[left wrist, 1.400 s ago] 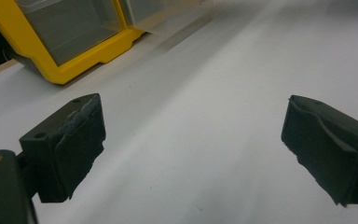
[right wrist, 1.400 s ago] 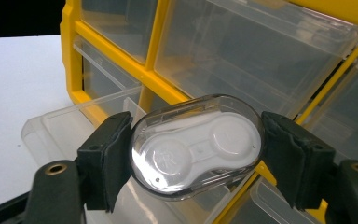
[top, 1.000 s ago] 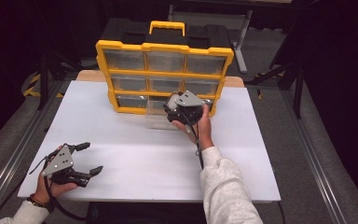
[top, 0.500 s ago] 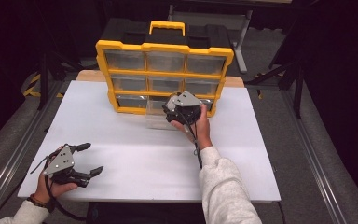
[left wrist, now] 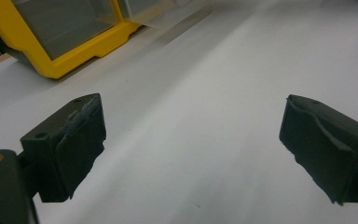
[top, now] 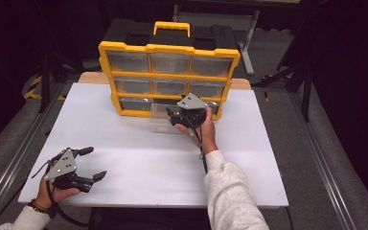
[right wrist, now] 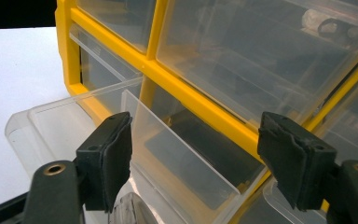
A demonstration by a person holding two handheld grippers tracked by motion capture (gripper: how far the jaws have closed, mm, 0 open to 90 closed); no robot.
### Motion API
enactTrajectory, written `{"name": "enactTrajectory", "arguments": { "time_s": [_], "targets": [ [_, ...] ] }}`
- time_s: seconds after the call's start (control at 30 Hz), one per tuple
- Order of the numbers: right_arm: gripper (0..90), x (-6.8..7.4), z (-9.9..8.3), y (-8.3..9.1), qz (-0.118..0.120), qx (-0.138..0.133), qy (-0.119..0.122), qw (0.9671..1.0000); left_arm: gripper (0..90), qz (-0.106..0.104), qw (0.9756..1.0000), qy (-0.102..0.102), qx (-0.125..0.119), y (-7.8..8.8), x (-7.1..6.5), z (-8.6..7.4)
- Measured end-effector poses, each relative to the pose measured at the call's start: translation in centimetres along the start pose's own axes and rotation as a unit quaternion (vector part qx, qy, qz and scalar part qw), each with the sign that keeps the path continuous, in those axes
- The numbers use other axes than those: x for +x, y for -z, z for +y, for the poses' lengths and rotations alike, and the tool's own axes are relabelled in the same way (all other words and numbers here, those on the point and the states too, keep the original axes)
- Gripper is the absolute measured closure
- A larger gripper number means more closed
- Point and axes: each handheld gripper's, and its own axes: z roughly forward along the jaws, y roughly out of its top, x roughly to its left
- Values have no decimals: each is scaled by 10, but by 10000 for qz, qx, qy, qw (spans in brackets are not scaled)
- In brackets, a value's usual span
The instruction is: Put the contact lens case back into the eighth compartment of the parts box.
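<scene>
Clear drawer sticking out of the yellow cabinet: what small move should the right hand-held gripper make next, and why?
Probably close the right hand-held gripper on the clear drawer's side wall. Its jaws stand apart with that wall between them, and the drawer looks only partly out of the yellow cabinet.

No readable text, label, brand, number or sign was found on yellow plastic organiser with clear drawers (top: 168, 76), white table (top: 139, 158), or either tool.
</scene>
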Motion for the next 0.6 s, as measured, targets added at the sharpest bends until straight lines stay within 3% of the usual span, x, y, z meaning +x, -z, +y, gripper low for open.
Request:
{"name": "enactTrajectory", "arguments": {
  "time_s": [0.6],
  "targets": [
    [274,-1,6,11,35,-70,43,10000,89,-13,10000,-7,-13,1,0,0]
  ]
}}
